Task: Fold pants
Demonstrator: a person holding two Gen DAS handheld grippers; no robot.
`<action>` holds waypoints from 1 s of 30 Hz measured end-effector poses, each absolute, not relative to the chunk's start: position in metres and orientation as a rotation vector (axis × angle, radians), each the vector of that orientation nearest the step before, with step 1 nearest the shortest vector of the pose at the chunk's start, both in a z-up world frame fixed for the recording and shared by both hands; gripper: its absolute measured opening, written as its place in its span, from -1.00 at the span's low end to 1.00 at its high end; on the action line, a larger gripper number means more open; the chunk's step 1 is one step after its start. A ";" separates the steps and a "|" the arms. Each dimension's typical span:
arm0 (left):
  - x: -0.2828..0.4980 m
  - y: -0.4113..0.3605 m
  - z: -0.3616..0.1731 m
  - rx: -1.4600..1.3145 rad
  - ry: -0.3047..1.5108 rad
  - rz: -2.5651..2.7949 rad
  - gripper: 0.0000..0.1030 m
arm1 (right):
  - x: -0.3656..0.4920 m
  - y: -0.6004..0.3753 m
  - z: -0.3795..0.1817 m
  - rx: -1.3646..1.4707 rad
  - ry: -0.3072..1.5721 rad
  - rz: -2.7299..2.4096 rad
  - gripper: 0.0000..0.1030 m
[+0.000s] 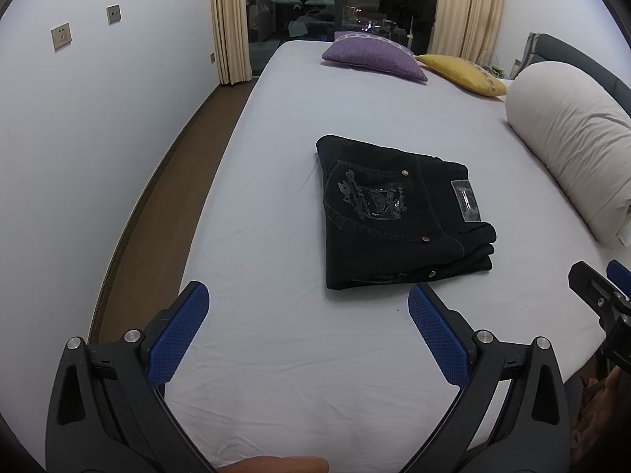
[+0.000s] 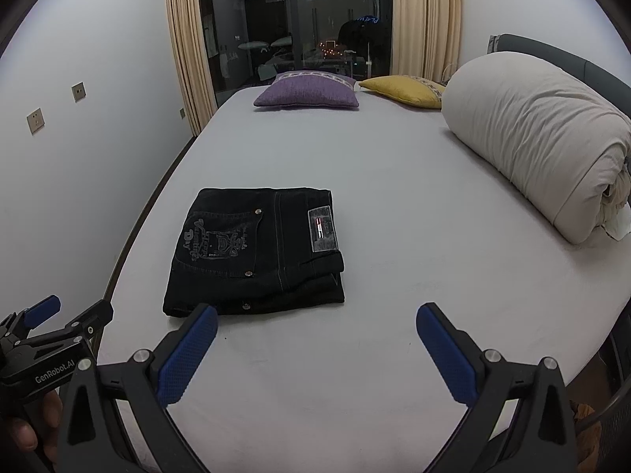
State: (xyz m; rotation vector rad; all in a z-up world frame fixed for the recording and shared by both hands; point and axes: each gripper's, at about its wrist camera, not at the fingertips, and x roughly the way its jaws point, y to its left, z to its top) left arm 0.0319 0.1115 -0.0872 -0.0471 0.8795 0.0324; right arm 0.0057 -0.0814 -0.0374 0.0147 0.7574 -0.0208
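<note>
Black jeans (image 1: 398, 213) lie folded into a compact rectangle on the white bed sheet (image 1: 276, 354), back pocket and waist label facing up. They also show in the right wrist view (image 2: 256, 252). My left gripper (image 1: 309, 299) is open and empty, held just short of the jeans' near edge. My right gripper (image 2: 317, 317) is open and empty, with its left finger (image 2: 189, 351) close to the jeans' near edge. The left gripper shows at the lower left of the right wrist view (image 2: 67, 315). The right gripper's tip shows at the right edge of the left wrist view (image 1: 603, 287).
A rolled beige duvet (image 2: 540, 142) lies along the bed's right side. A purple cushion (image 2: 307, 94) and a yellow cushion (image 2: 406, 90) sit at the far end. A wall (image 1: 79, 157) and floor strip (image 1: 150, 228) run along the left. Curtains (image 2: 185, 51) frame a dark window.
</note>
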 end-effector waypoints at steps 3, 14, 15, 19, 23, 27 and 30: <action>0.032 0.111 -0.089 -0.046 0.884 0.034 1.00 | 0.005 -0.081 -0.039 0.015 0.760 -0.022 1.00; 0.033 0.109 -0.089 -0.043 0.885 0.033 1.00 | 0.003 -0.080 -0.042 0.018 0.767 -0.022 1.00; 0.033 0.109 -0.089 -0.043 0.884 0.034 1.00 | 0.004 -0.081 -0.043 0.019 0.770 -0.022 1.00; 0.033 0.108 -0.090 -0.041 0.887 0.033 1.00 | 0.005 -0.080 -0.045 0.019 0.772 -0.022 1.00; 0.033 0.108 -0.091 -0.039 0.887 0.033 1.00 | 0.004 -0.081 -0.048 0.022 0.780 -0.021 1.00; 0.033 0.107 -0.091 -0.038 0.887 0.033 1.00 | 0.005 -0.082 -0.049 0.024 0.785 -0.020 1.00; 0.033 0.107 -0.091 -0.039 0.887 0.034 1.00 | 0.005 -0.082 -0.049 0.024 0.785 -0.020 1.00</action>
